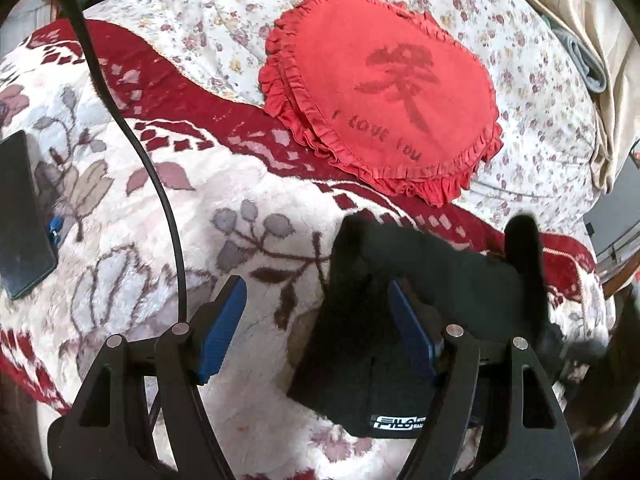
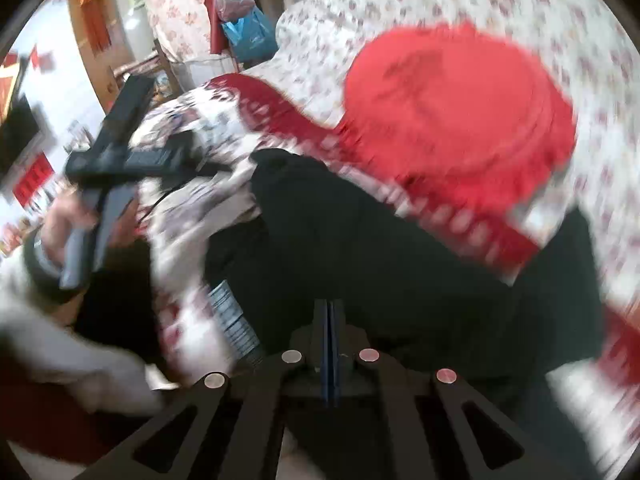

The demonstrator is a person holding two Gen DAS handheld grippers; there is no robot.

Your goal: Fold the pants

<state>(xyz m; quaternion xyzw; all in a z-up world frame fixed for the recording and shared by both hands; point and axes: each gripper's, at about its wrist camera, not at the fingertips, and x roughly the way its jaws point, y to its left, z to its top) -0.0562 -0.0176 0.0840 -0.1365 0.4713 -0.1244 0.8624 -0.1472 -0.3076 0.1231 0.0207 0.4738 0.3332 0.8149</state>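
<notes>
Fingers [image 1: 412,332] of left gripper [image 1: 316,328] spread over black pants [image 1: 360,360]; right gripper [image 2: 329,320] fingers pressed together above pants, possibly pinching fabric.

Ahead of my left gripper I see matt black cloth pants [image 1: 360,320] on a fluffy cream-and-red floral fleece blanket [image 1: 120,208]; beyond, a soft ruffled red fabric cushion [image 1: 380,92].

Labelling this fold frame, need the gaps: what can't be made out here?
- Right wrist view: motion blur; whether the shut right hand-held gripper pinches any of the black pants is unclear.
- Left wrist view: the pants' near end is hidden behind the left hand-held gripper, and the white label is cut off by its finger.
- Left wrist view: the dark phone-like slab is cut by the left edge.
</notes>
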